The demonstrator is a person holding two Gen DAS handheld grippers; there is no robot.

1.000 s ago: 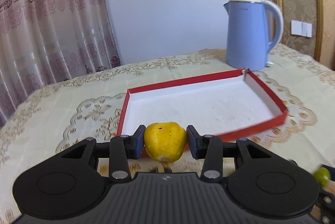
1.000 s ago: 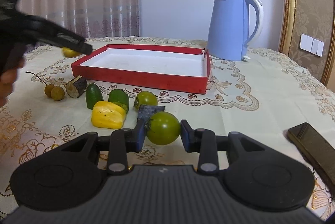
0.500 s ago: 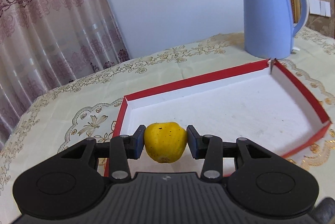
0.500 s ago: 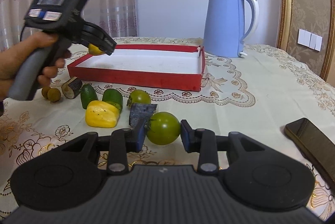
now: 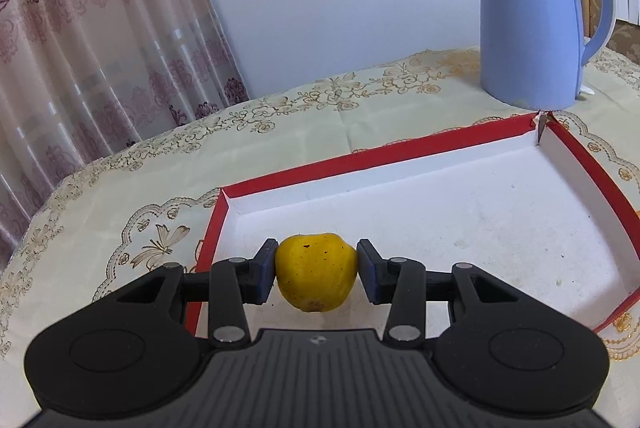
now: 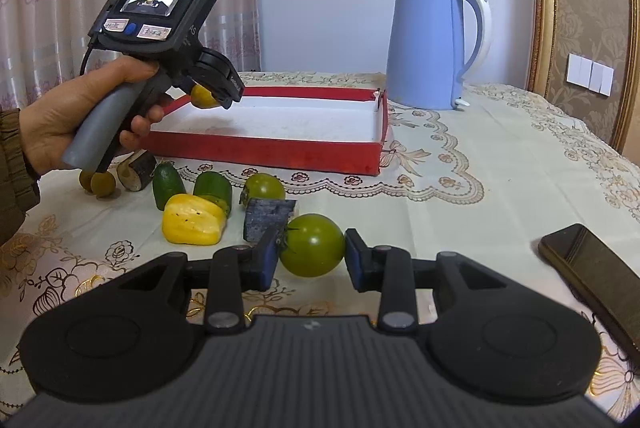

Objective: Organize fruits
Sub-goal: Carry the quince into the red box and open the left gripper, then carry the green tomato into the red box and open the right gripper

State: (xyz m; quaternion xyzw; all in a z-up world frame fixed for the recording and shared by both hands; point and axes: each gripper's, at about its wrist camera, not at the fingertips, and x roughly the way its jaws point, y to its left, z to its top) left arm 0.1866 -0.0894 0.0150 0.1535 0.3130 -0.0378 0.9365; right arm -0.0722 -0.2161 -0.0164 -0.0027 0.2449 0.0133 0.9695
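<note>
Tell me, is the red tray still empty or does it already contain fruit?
Empty: the red tray shows only its bare white floor. The yellow fruit is held above its corner, in the left tongs.

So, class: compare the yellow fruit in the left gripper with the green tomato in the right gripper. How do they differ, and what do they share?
Colour: the yellow fruit is speckled yellow; the green tomato is plain green with a leafy stem.
Place: the yellow fruit hangs over a corner of the red tray; the green tomato is low over the tablecloth, outside the tray.
Shared: both are roundish, each clamped between gripper pads, left gripper and right gripper.
</note>
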